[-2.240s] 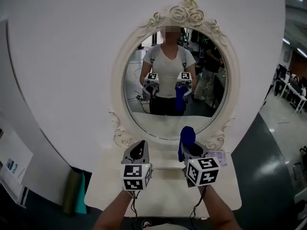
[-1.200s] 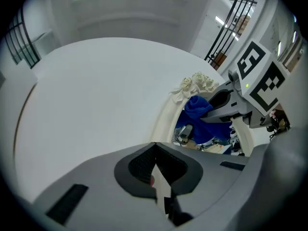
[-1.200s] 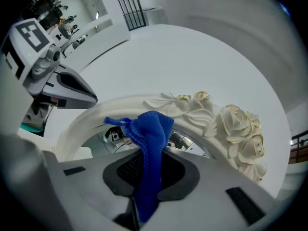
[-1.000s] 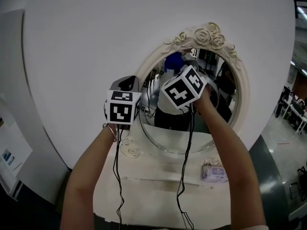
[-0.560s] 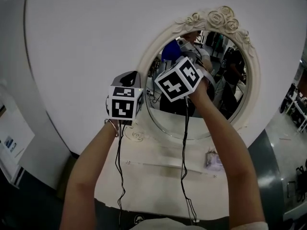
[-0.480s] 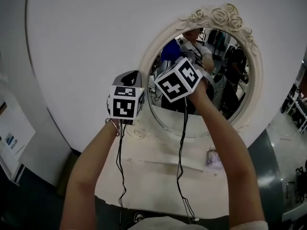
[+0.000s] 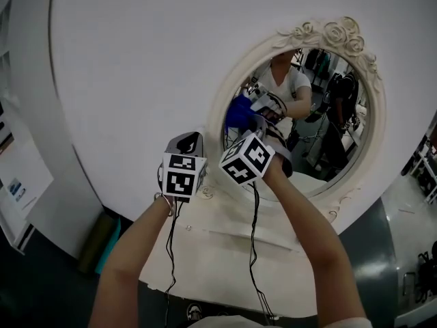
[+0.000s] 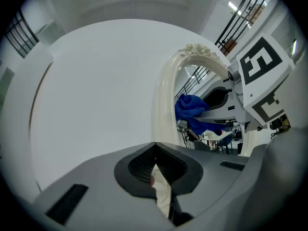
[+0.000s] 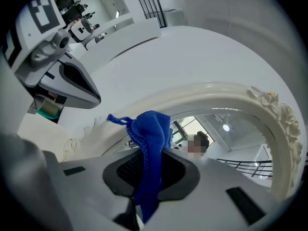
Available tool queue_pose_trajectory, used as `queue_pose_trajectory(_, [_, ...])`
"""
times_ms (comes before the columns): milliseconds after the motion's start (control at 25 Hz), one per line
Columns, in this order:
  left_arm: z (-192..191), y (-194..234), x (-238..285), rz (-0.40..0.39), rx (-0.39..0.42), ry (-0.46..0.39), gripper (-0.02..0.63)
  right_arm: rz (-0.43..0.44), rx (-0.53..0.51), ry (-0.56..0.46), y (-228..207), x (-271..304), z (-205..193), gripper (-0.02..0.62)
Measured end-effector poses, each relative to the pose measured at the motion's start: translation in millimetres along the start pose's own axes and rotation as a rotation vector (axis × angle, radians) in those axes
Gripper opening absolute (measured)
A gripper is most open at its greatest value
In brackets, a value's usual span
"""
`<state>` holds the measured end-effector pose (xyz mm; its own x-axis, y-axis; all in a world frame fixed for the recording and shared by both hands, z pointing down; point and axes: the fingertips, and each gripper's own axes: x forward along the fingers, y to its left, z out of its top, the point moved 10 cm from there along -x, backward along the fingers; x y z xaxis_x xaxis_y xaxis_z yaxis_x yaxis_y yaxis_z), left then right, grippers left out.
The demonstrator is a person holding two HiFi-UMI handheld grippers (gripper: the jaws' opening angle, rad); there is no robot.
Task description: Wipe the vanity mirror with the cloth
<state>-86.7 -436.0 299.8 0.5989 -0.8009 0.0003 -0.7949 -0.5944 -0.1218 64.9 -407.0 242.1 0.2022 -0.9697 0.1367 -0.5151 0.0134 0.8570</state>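
Note:
An oval vanity mirror (image 7: pixel 321 128) in an ornate cream frame (image 7: pixel 328 33) hangs on a round white panel. My right gripper (image 7: pixel 254 124) is shut on a blue cloth (image 7: pixel 238 111), which lies against the glass at its left edge, about mid-height. In the right gripper view the cloth (image 9: pixel 152 131) hangs out of the jaws (image 9: pixel 151 170) in front of the frame (image 9: pixel 231 93). My left gripper (image 7: pixel 188 143) is shut and holds nothing, just left of the frame over the white panel. From the left gripper (image 8: pixel 156 160) view, the cloth (image 8: pixel 191 112) shows beside the frame (image 8: pixel 166 95).
A white vanity tabletop (image 7: pixel 225 251) lies under the mirror. Black cables (image 7: pixel 251 238) hang from both grippers over it. A dark green roll (image 7: pixel 99 241) stands on the floor at lower left. The glass reflects a person and a room behind.
My right gripper has carried the blue cloth from the upper left of the glass down along its left side. The left gripper stayed beside the frame, shut.

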Motion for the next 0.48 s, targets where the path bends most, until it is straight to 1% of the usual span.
queue_pose_trajectory(240, [-44,-6,1,-0.019,-0.032,0.059,0.003,0.070,-0.006,0.018,43,8,-21,0.066])
queue_pose_trajectory(480, [-89,-17,3,-0.050,-0.061,0.122,0.003,0.148,-0.053,0.025,89,13,-58,0.066])
